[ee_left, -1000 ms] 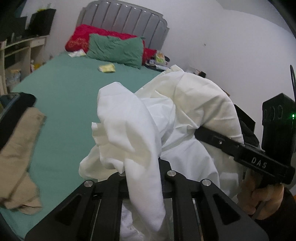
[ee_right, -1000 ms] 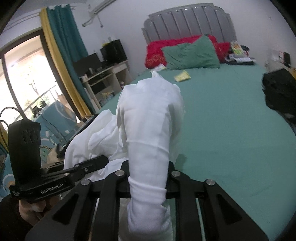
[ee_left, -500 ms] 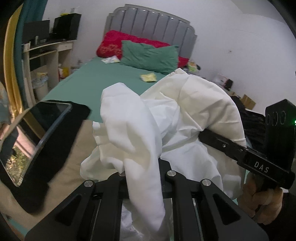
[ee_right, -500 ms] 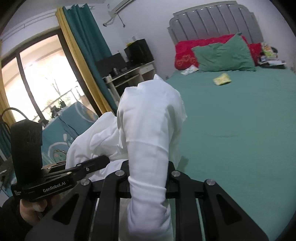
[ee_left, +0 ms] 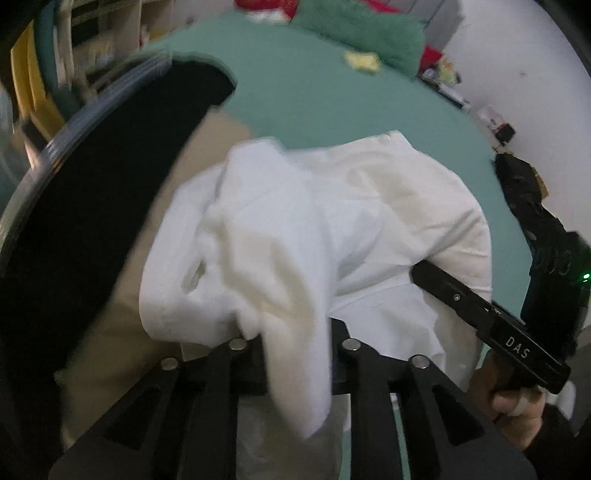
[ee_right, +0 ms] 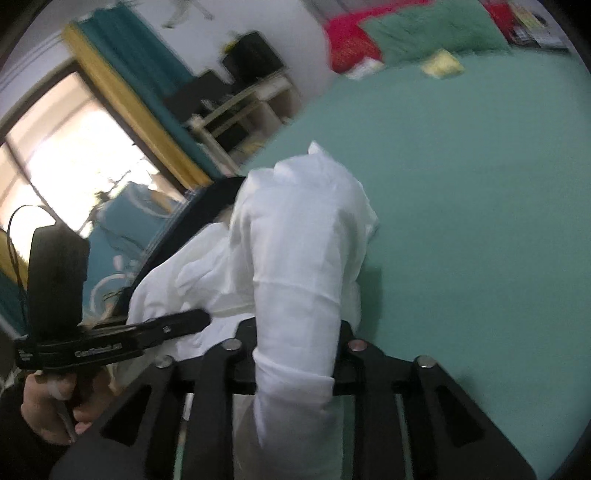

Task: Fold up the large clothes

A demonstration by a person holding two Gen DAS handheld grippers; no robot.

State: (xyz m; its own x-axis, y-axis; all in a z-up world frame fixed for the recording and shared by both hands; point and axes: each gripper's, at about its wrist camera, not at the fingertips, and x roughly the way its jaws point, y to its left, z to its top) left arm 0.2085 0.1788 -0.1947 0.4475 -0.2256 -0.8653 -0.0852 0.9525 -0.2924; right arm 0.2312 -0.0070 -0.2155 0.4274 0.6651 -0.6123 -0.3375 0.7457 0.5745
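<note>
A large white garment (ee_left: pixel 314 221) hangs bunched between my two grippers over the green bed sheet (ee_left: pixel 332 103). In the left wrist view my left gripper (ee_left: pixel 295 332) has a fold of it filling its jaws, which are opening; the fingertips are hidden under the cloth. My right gripper (ee_left: pixel 415 271) reaches in from the right, a hand on its handle. In the right wrist view a rolled part of the white garment (ee_right: pixel 295 240) fills the right gripper (ee_right: pixel 297 332), whose jaws are also opening. The left gripper (ee_right: pixel 201 319) enters from the left there.
A beige garment (ee_left: pixel 122 332) and a black flat object with a shiny rim (ee_left: pixel 92 184) lie under the left side. A black garment (ee_left: pixel 528 206) lies at the bed's right edge. Green pillow (ee_right: pixel 436 33), red pillow (ee_right: pixel 351 44), yellow packet (ee_right: pixel 443 64), desk (ee_right: pixel 236 107) and curtained window (ee_right: pixel 74 147) stand beyond.
Both grippers have sunk toward the bed with the white garment and now point more steeply down. The beige and black items have come closer. The jaws stand slightly wider.
</note>
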